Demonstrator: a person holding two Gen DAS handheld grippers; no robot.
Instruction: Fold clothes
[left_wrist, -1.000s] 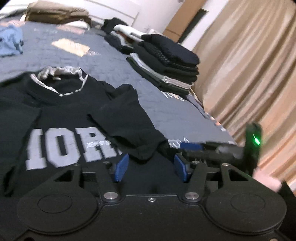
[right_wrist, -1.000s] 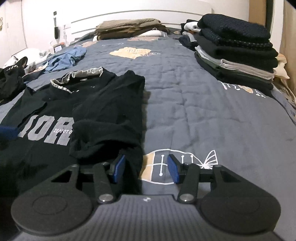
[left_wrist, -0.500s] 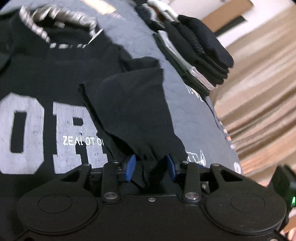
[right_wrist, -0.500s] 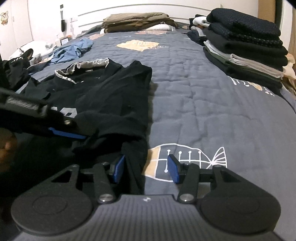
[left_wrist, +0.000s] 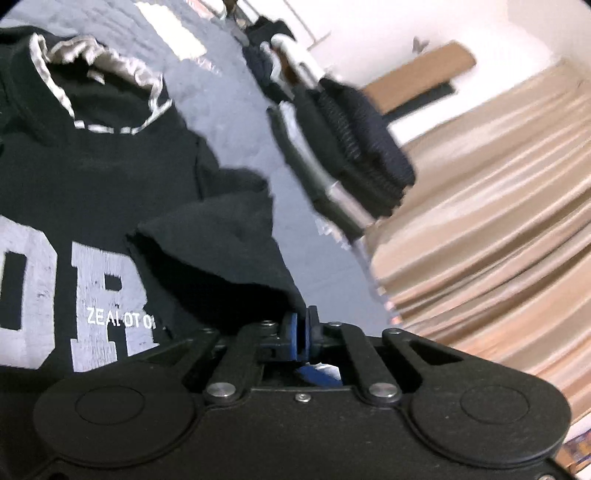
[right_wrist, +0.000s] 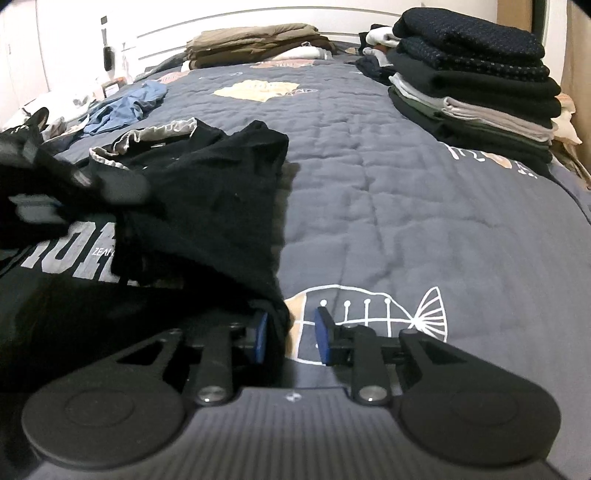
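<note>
1. Bedroom, grey quilted bedspread (right_wrist: 388, 192) with fish print; tan curtain (left_wrist: 498, 229) at the side, white headboard behind.
2. Black T-shirt (right_wrist: 207, 206) laid flat on the near left part of the bed, big pale block letters on the chest, striped collar toward the headboard.
3. Right-hand side of the shirt already flapped inward over the chest, sleeve lying on the lettering.
4. Long axis running collar-to-hem, roughly along the bed; collar pointing away, hem nearest the cameras.
5. Handling, as a guess: light, limp cotton, no stiffness, prone to sag and bunch between grip points; not slippery on quilt, not fragile.
6. Best hold probably at edges or fold corners, two points spread along the same side, to keep the fold line straight.
7. Left gripper (left_wrist: 302, 328): blue pads pinched together on the edge of the folded-over cloth.
8. Right gripper (right_wrist: 290, 334): jaws closing, shirt's lower edge draped between them against the left pad, right pad still clear of fabric.
9. Stack of folded clothes (right_wrist: 476, 92) at the far right edge, well apart; blue garment (right_wrist: 125, 107) loose at far left.
</note>
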